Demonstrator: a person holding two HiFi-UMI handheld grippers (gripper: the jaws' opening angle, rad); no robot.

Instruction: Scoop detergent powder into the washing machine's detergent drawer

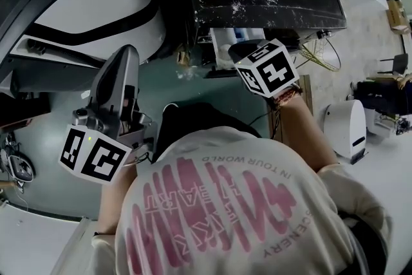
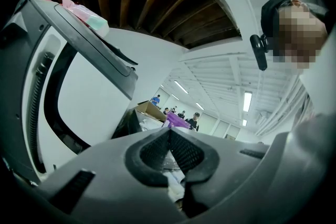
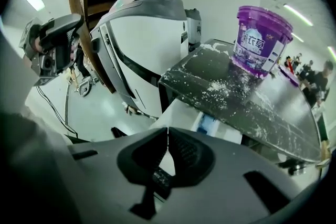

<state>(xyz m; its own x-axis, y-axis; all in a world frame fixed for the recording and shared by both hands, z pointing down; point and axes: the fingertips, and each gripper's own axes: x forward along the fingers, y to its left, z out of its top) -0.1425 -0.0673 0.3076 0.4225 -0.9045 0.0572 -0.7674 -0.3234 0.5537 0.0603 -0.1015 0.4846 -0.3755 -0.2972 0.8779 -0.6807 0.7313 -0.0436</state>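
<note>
Detergent tub, purple, stood toward the back of the dark machine top, with spilled white powder scattered round it. Just under that top's near edge jutted a pale tray with a blue patch, probably the drawer, pulled out to take powder. The right gripper hung in front of the top and below it, jaws closed on nothing. The left gripper, off to the top's left beside the white washer, was likewise closed and empty, tilted upward. No scoop showed, so both tools seemed parked clear of the job. The right gripper view gave the tub's label and the tray plainly. The left gripper view caught mostly ceiling lights. Only the head view placed both grippers together, above the person's printed shirt.
</note>
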